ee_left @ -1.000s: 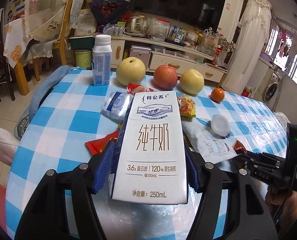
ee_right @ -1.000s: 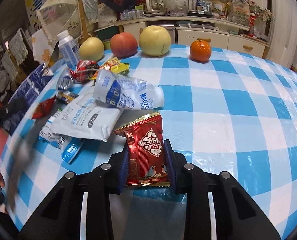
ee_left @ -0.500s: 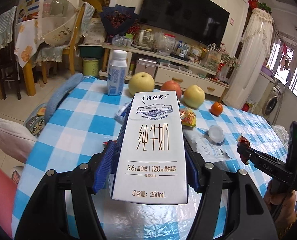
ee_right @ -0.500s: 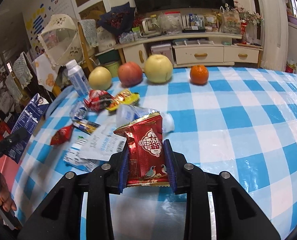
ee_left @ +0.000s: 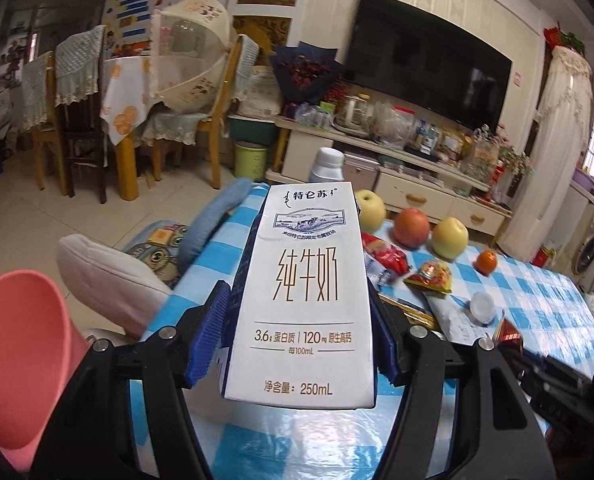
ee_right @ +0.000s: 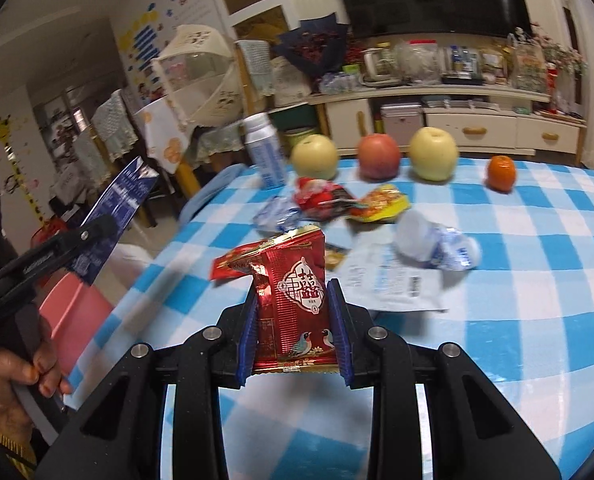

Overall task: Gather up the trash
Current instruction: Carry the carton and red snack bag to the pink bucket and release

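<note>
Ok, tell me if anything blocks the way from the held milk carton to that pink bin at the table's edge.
Nothing visible does. The white milk carton sits clamped in the left gripper, and the pink plastic bin stands open beside the blue-checked table, with only floor between.

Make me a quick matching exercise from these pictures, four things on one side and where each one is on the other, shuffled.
Things:
1. milk carton
2. red snack packet
3. small orange
4. pink bin

Places:
A. on the floor beside the table
B. clamped in the left tool
C. on the checked tablecloth, at the right end of the fruit row
D. clamped in the right tool

Pairs: 1-B, 2-D, 3-C, 4-A
</note>
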A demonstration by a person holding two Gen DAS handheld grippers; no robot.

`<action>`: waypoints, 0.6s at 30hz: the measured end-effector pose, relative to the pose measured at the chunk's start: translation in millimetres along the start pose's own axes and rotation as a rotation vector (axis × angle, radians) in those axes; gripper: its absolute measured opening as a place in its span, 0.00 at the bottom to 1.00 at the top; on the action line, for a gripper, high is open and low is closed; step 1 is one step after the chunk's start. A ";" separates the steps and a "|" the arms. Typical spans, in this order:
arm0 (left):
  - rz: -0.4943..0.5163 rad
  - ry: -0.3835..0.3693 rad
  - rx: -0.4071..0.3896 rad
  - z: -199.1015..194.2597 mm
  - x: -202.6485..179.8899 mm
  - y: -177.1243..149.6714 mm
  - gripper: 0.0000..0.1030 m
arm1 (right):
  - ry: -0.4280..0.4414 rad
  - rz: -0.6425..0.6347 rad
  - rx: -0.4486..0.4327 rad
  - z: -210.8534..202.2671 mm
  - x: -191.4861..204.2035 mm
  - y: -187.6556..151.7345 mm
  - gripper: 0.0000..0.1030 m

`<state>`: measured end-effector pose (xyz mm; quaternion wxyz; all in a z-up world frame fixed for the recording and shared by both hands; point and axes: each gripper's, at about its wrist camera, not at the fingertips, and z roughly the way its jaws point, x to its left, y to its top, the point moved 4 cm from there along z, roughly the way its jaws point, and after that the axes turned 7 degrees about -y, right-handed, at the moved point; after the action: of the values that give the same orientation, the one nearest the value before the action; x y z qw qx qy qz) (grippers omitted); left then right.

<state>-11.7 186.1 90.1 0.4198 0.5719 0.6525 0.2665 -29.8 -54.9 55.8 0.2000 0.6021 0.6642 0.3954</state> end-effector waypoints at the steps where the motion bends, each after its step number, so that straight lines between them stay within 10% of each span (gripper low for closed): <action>1: -0.012 0.015 -0.004 -2.9 5.3 1.7 0.63 | 0.018 -0.015 0.006 0.9 11.9 -1.5 0.33; 18: -0.246 0.323 -0.101 -74.3 133.3 32.2 0.63 | 0.361 -0.200 0.035 10.4 228.9 -5.7 0.33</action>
<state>-57.3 331.8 121.9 0.3674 0.4158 0.7621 0.3337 -70.3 167.6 93.2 0.1056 0.4556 0.7525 0.4637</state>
